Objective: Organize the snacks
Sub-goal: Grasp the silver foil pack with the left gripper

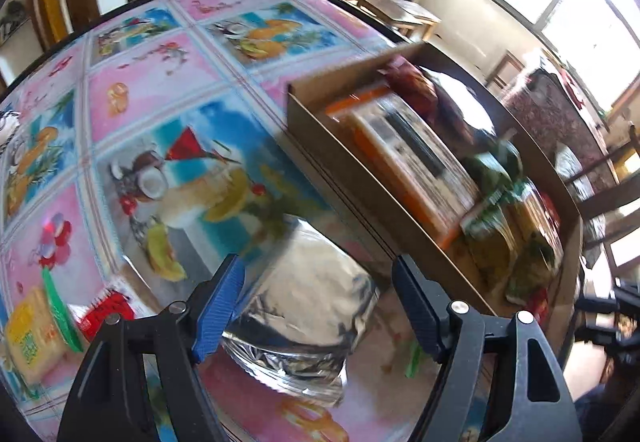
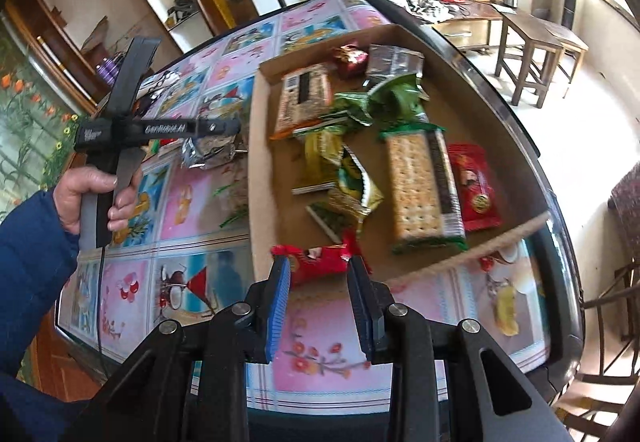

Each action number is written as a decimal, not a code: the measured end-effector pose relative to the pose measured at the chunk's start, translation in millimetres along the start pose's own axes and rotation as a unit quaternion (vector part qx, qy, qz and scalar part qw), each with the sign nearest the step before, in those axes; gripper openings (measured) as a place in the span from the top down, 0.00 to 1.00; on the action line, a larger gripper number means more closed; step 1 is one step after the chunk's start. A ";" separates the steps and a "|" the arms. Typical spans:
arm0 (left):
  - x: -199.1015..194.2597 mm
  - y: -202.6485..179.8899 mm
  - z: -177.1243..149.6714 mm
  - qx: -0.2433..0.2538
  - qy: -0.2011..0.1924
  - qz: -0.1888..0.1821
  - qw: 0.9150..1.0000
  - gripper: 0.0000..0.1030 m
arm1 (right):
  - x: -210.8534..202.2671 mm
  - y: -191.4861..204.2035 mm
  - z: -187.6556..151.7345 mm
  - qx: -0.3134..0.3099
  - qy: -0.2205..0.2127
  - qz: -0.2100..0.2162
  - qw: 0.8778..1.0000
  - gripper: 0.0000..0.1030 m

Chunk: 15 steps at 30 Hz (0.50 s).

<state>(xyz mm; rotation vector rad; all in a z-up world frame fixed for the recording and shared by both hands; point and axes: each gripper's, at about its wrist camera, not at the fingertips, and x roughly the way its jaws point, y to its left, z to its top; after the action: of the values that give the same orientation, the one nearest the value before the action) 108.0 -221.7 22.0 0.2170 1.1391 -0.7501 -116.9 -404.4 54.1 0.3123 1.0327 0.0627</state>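
At the bottom of the left wrist view, the left gripper (image 1: 318, 306) hangs with its blue fingers (image 1: 218, 306) spread wide over a silver foil packet (image 1: 304, 318) that lies on the table (image 1: 168, 82). The packet sits between the fingers but the pads do not seem to press on it, so this reads as the approach to a pick, not yet a grasp. At the lower left of that view a yellow biscuit pack (image 1: 34, 334) and a small red packet (image 1: 106, 316) also wait on the patterned cloth.

At the bottom centre of the right wrist view, the right gripper (image 2: 320, 278) holds a red snack packet (image 2: 318, 262) between nearly closed fingers, right at the near wall of the cardboard tray (image 2: 256, 178). I judge this the placing step: the packet looks on the point of going in.

Further up, the tray already carries a long cracker pack (image 2: 420, 186), a red sachet (image 2: 476, 186), green wrappers (image 2: 384, 98) and an orange-edged biscuit pack (image 2: 304, 98). At the left a hand (image 2: 94, 198) holds the other tool.

Next, the left fingers need to settle lower around the foil packet and close; its slick, crinkled skin may slip. The right one needs to clear the wall before letting go.
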 end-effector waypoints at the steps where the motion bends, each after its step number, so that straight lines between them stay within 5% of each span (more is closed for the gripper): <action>1: -1.5 -4.5 -4.1 0.009 0.003 -0.004 1.000 0.27 | -0.6 -0.9 -0.2 0.001 -0.001 -0.001 1.000 0.69; 5: -6.7 -17.1 -14.9 0.037 0.000 0.009 0.999 0.27 | -2.9 -1.8 -0.8 0.001 -0.003 -0.001 1.000 0.69; 11: 6.4 -8.8 -11.7 0.011 0.006 0.058 0.998 0.27 | -3.1 3.1 -0.8 -0.007 -0.004 0.002 1.000 0.69; 15: 3.9 -12.7 -19.4 0.014 -0.008 0.090 0.996 0.44 | -1.6 8.4 -0.1 -0.017 -0.004 0.006 1.000 0.69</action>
<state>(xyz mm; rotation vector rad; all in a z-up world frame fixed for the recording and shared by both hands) 86.3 -222.8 12.9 0.3312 1.0780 -0.6068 -117.0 -396.7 57.8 0.2886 1.0218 0.0896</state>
